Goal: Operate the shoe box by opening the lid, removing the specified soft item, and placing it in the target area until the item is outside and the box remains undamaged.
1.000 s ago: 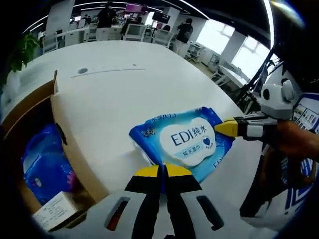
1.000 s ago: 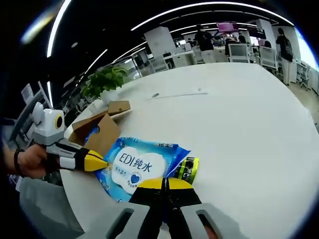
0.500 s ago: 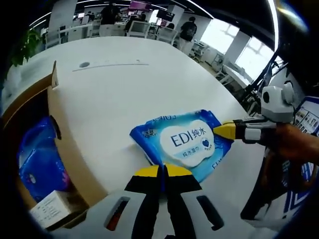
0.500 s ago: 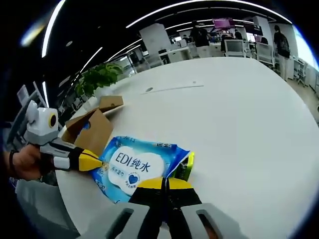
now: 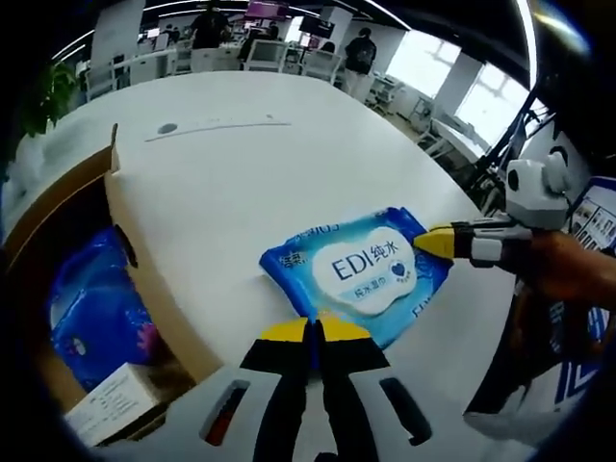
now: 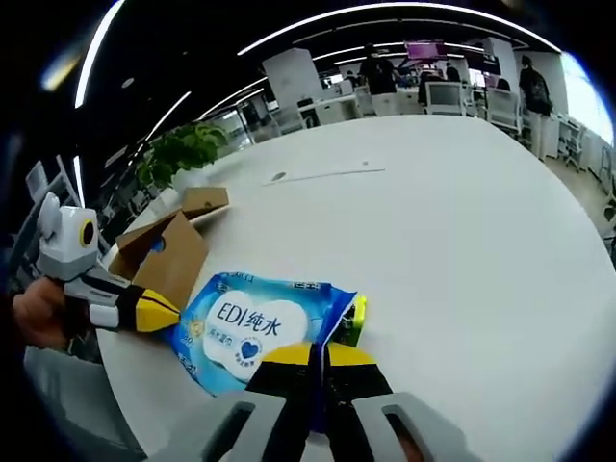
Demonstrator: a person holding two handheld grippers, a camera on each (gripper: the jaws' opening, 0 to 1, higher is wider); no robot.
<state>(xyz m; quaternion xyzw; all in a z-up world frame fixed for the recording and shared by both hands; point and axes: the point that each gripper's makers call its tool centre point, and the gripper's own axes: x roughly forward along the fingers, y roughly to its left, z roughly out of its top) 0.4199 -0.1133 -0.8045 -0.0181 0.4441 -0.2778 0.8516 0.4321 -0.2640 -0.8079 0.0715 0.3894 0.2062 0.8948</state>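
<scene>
A blue soft wipes pack [image 5: 364,272] with a white label lies flat on the white table [image 5: 231,173], outside the shoe box. My left gripper [image 5: 313,332] is shut on its near edge. My right gripper [image 5: 431,243] comes in from the right, shut on the pack's far corner. In the right gripper view the pack [image 6: 252,322] sits just ahead of my right gripper [image 6: 314,354], and the left gripper [image 6: 154,308] pinches its left edge. The open cardboard shoe box [image 5: 135,279] stands to the left, also seen as the shoe box [image 6: 166,258].
Inside the box lie a blue soft packet [image 5: 91,313] and a small white carton [image 5: 115,409]. A green-yellow item [image 6: 353,320] peeks from under the pack's right corner. A potted plant [image 6: 178,149] and office desks with people stand beyond the table.
Both views have shifted slightly with the hands. The pack stays held at both ends and has edged a little away from the box.
</scene>
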